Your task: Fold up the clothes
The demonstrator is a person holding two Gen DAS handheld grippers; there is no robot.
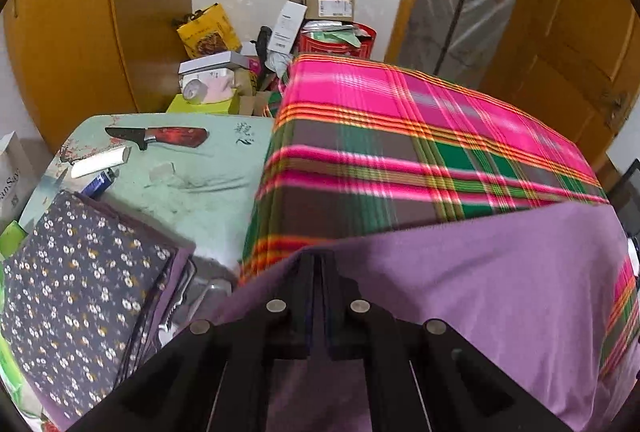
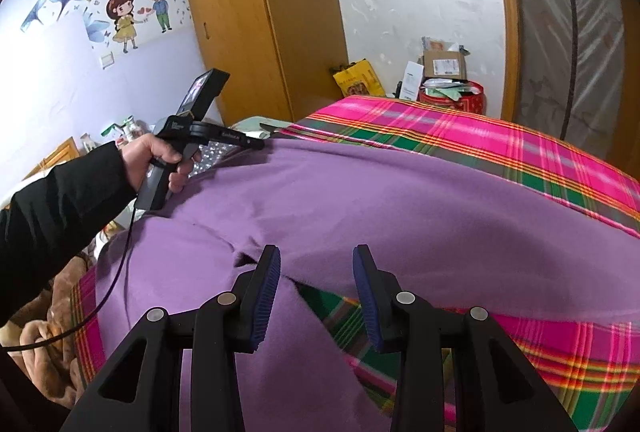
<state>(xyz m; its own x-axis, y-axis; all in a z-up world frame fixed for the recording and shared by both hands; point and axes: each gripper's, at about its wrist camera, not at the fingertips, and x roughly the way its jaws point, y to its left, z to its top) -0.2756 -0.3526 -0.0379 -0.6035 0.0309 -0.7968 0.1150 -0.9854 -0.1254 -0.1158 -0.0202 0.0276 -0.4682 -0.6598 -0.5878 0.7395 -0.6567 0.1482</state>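
Observation:
A purple garment [image 2: 360,192] lies spread over a pink and green plaid sheet [image 2: 480,136]. In the right wrist view my right gripper [image 2: 316,284] hovers open just above the garment's near edge, where a fold gap shows the plaid; its blue pads [image 2: 266,296] hold nothing. A hand in a black sleeve holds my left gripper [image 2: 258,143] at the garment's far left edge. In the left wrist view the left gripper [image 1: 319,264] is shut, its fingers pinching the purple garment [image 1: 480,272] in front of the plaid sheet [image 1: 400,132].
Left of the sheet, a pale green tabletop [image 1: 200,184] carries a red-handled knife [image 1: 160,136] and a blue lighter [image 1: 98,184]. A folded floral cloth [image 1: 80,292] lies nearer. Boxes [image 1: 280,44] pile up behind. A wooden wardrobe [image 2: 260,12] stands at the back left.

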